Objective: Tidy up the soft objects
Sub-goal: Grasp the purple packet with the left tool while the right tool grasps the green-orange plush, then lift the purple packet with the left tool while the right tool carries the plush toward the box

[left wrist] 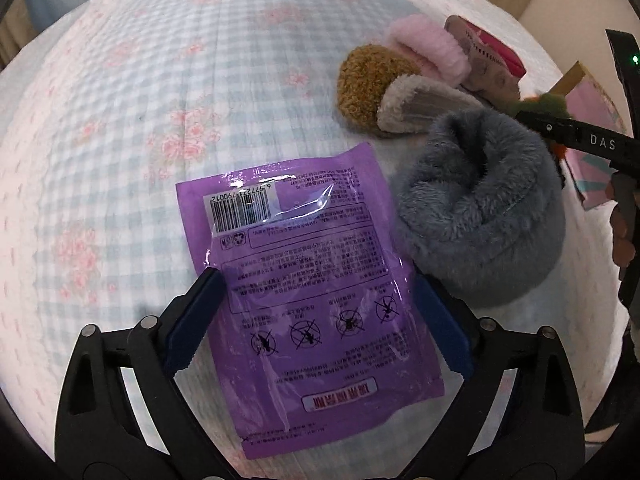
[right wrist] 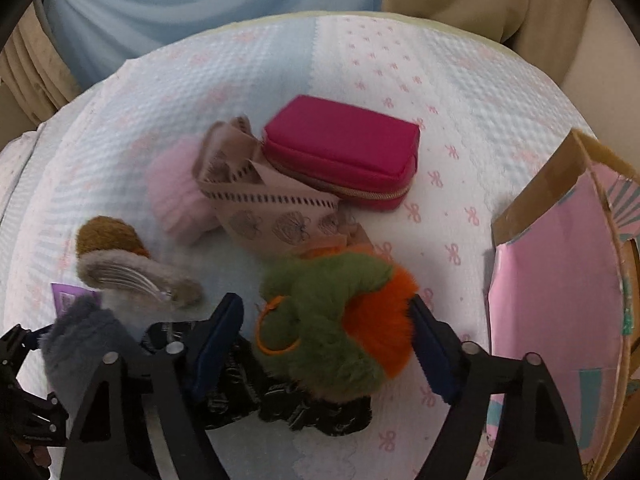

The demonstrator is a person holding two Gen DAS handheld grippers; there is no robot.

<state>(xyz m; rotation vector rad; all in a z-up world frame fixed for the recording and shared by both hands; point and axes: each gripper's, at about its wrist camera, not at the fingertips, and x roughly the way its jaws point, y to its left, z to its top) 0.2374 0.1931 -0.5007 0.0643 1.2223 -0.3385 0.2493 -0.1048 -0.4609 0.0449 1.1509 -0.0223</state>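
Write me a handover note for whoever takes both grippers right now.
Left gripper: open, straddling the flat purple plastic sachet on the checked bedspread; no grip visible.
Right gripper: open around the green and orange fluffy toy, not clamped.
Beside them: grey plush pouch, pink fuzzy item, magenta zip case, pink cardboard box on the right.
Done: nothing visibly sorted.
Left: everything, probably into the box.

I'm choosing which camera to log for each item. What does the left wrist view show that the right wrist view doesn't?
Only the left wrist view shows the whole purple packet, lying between the open left gripper fingers. Only the right wrist view shows the green and orange plush in full between the right gripper fingers, and the black printed fabric under it. Both show the grey furry pouch, brown fuzzy piece and magenta zip case.
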